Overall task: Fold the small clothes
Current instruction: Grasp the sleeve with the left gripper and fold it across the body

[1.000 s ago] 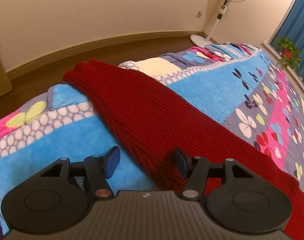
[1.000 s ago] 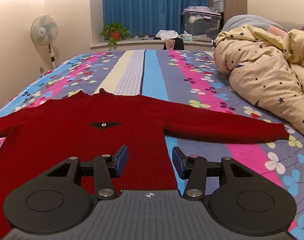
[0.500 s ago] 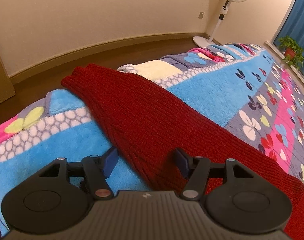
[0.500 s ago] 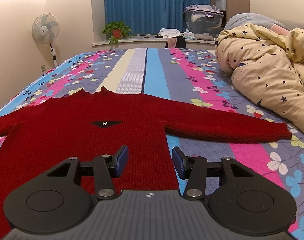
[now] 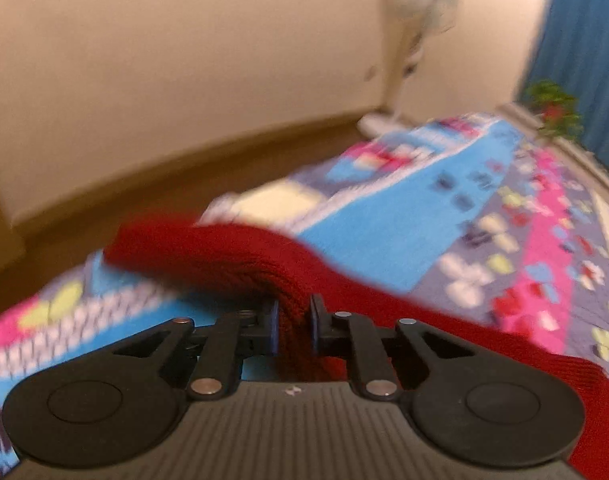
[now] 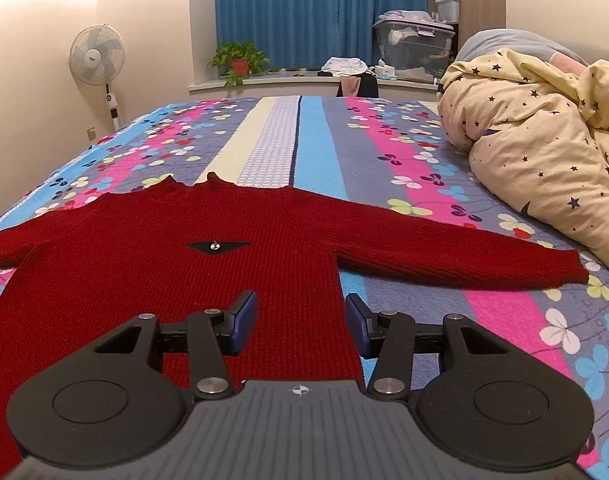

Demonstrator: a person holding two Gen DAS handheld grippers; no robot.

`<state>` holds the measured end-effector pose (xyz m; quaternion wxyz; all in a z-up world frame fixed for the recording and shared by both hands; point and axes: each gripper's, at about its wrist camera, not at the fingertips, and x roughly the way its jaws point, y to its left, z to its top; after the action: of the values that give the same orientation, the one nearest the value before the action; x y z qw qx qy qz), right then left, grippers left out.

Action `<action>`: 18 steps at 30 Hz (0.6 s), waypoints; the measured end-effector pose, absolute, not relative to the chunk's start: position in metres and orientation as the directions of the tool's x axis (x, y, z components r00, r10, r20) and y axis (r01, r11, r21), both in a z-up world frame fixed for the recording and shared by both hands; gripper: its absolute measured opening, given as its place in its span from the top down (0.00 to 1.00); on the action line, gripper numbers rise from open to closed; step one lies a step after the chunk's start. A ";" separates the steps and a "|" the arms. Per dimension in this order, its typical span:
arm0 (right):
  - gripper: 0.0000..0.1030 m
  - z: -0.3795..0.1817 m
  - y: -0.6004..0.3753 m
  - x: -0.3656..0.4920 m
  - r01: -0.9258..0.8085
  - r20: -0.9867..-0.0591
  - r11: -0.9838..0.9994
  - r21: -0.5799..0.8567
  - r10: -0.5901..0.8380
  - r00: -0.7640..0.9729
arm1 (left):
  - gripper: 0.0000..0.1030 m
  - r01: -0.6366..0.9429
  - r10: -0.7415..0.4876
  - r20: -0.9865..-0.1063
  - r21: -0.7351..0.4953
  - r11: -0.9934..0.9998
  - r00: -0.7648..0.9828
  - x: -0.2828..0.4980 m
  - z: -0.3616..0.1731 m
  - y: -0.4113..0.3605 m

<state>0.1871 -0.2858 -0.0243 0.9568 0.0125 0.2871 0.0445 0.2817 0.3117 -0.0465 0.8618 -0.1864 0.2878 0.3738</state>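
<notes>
A dark red knitted sweater [image 6: 152,264] lies spread flat on the striped flowered bedspread [image 6: 316,152], both sleeves out to the sides. In the left wrist view my left gripper [image 5: 292,326] is closing on the left sleeve [image 5: 224,252]; the knit is bunched between the blue pads and lifted off the bed. That view is blurred by motion. My right gripper [image 6: 301,322] stands open low over the sweater's right side edge near the hem, with the fabric lying under the gap and the pads off it. The right sleeve [image 6: 464,256] stretches out flat.
A yellow star-print duvet [image 6: 544,152] is heaped at the right of the bed. A standing fan [image 6: 98,60] is by the left wall. A potted plant [image 6: 240,62] and storage boxes [image 6: 412,44] stand on the far ledge before blue curtains. The wooden floor [image 5: 144,184] lies beyond the bed's left edge.
The left gripper has gone from wide open over the sleeve to pinched on it and has risen, pulling the sleeve up into a fold. The right gripper has not moved.
</notes>
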 end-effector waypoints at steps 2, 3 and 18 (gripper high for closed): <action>0.51 -0.024 -0.285 0.187 -0.082 -0.545 0.995 0.048 0.095 0.833 | 0.85 -0.649 0.520 -0.535 -0.072 0.757 0.666 0.286 -0.024 0.270; 0.51 -0.024 -0.285 0.188 -0.084 -0.545 0.995 0.047 0.096 0.833 | 0.85 -0.577 0.487 -0.479 -0.053 0.815 0.731 0.287 -0.014 0.244; 0.51 -0.033 -0.267 0.195 -0.102 -0.564 0.995 -0.018 0.074 0.822 | 0.45 0.119 -0.198 -0.501 -0.185 0.975 0.842 0.295 -0.005 0.107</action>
<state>0.1951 -0.2669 -0.0331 0.9543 -0.0235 0.2945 0.0459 0.2947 0.1074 -0.0054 0.9570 -0.0737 0.2682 -0.0829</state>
